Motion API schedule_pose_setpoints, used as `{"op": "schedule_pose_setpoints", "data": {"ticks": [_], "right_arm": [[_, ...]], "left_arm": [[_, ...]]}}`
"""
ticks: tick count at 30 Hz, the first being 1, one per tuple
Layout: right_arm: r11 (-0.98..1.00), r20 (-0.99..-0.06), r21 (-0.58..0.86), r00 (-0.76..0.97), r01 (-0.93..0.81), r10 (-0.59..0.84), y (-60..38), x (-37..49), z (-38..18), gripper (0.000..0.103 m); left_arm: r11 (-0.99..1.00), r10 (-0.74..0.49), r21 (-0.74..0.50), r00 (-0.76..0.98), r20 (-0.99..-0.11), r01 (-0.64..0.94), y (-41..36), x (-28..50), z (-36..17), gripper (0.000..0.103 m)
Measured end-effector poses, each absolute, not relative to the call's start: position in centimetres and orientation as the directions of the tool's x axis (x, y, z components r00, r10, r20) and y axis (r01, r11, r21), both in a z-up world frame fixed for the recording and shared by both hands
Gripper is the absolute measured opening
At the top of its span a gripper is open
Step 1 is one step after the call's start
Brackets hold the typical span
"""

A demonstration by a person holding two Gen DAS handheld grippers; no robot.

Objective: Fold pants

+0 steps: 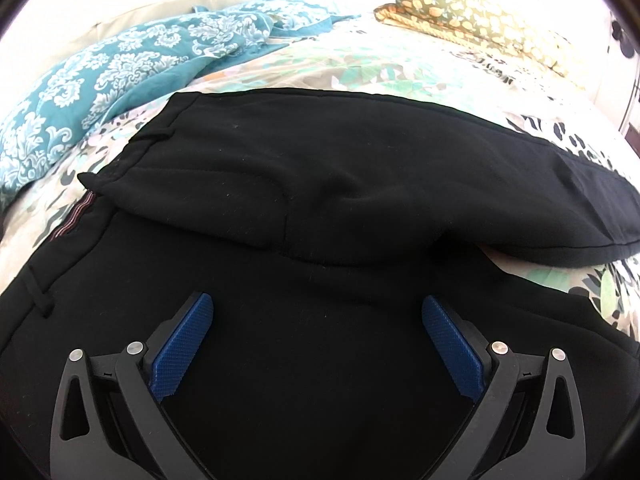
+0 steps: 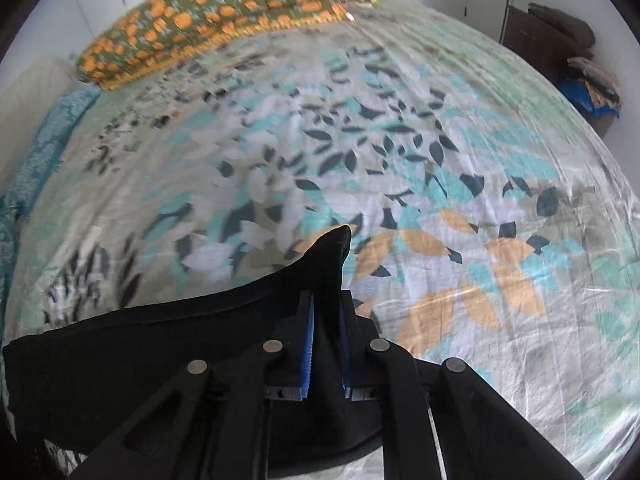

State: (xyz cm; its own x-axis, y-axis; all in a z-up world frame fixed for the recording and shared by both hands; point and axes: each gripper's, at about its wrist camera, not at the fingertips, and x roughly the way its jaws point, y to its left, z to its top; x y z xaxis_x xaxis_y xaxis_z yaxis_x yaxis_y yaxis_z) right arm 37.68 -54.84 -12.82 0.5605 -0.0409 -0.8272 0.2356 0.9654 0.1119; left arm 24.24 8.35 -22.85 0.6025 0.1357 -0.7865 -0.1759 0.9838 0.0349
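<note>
Black pants lie spread on a leaf-print bedsheet, the waistband at the left, one leg laid across the upper part. My left gripper hovers just over the near leg, its blue pads wide apart with only flat cloth below. In the right wrist view my right gripper is shut on a corner of the black pants; a point of cloth sticks up past the fingertips, and the fabric trails off to the left over the bedsheet.
A teal damask blanket is bunched at the left of the bed. An olive pillow with orange print lies at the head. A dark cabinet with piled cloth stands beyond the bed's right side.
</note>
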Motion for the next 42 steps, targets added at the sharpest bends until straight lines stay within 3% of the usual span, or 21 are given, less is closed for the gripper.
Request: {"op": "schedule_pose_setpoints", "data": {"ticks": [6,9,13,14,15,16,17,21,27,29,31,33,34,37,42], "right_arm": [[0.994,-0.741,0.044,0.664,-0.099,0.099,-46.6,20.1,-5.0,0.006],[0.999,-0.736,-0.002,0.676,-0.048,0.031,-46.4,9.8,-5.4,0.003],[0.988,-0.824,-0.013,0.559,0.154,-0.098,-50.0,1.5,-11.7,0.005],[0.983,-0.85,-0.033,0.513,0.178,-0.122,-50.6,0.7,-13.2,0.007],[0.978,-0.867,-0.049,0.478,0.204,-0.143,-50.8,-0.1,-14.2,0.026],[0.972,-0.875,-0.047,0.46,0.229,-0.15,-51.1,-0.6,-14.5,0.053],[0.968,-0.869,-0.035,0.47,0.249,-0.153,-51.4,-1.5,-14.2,0.058],[0.944,-0.829,-0.01,0.526,0.33,-0.192,-52.2,-4.4,-11.1,0.07],[0.924,-0.8,0.044,0.567,0.38,-0.195,-51.4,-8.0,-5.6,0.07],[0.937,-0.791,0.115,0.601,0.329,-0.114,-49.9,-8.8,-3.9,0.071],[0.933,-0.759,0.323,0.632,0.158,0.156,-47.6,-9.0,-3.2,0.078],[0.832,-0.668,0.554,0.603,0.013,0.436,-44.9,-8.5,-4.1,0.081],[0.786,-0.627,0.618,0.602,-0.003,0.495,-43.9,-8.1,-4.8,0.082],[0.638,-0.535,0.763,0.656,0.103,0.533,-42.3,-6.4,-9.4,0.087],[0.458,-0.585,0.807,0.617,0.374,0.526,-42.3,-2.0,-17.9,0.087]], "left_arm": [[0.984,0.136,0.035,0.601,-0.787,-0.176,8.3,24.3,-22.7,0.103],[0.983,0.148,0.051,0.594,-0.791,-0.177,8.1,24.4,-22.6,0.103],[0.982,0.161,0.07,0.581,-0.798,-0.175,7.9,24.5,-22.4,0.103],[0.982,0.161,0.072,0.576,-0.802,-0.176,7.9,24.5,-22.3,0.103],[0.982,0.16,0.071,0.568,-0.807,-0.177,7.9,24.5,-22.3,0.103],[0.982,0.159,0.07,0.557,-0.815,-0.178,7.9,24.7,-22.2,0.103],[0.982,0.157,0.069,0.541,-0.826,-0.178,7.9,24.8,-22.0,0.103],[0.984,0.115,0.036,0.47,-0.875,-0.173,8.3,24.3,-21.2,0.103],[0.992,0.063,-0.002,0.512,-0.857,-0.124,8.5,19.5,-20.5,0.103],[0.992,0.063,-0.006,0.525,-0.849,-0.128,8.8,18.5,-20.5,0.103],[0.988,0.048,-0.036,0.529,-0.847,-0.148,9.2,18.5,-20.2,0.103],[0.984,0.043,-0.057,0.535,-0.844,-0.169,9.6,18.9,-20.2,0.103],[0.983,0.048,-0.057,0.538,-0.842,-0.176,9.5,19.0,-20.3,0.103],[0.984,0.082,-0.017,0.545,-0.834,-0.175,8.8,19.1,-20.7,0.103],[0.989,0.073,-0.013,0.554,-0.83,-0.15,8.8,18.8,-20.7,0.103]]}}
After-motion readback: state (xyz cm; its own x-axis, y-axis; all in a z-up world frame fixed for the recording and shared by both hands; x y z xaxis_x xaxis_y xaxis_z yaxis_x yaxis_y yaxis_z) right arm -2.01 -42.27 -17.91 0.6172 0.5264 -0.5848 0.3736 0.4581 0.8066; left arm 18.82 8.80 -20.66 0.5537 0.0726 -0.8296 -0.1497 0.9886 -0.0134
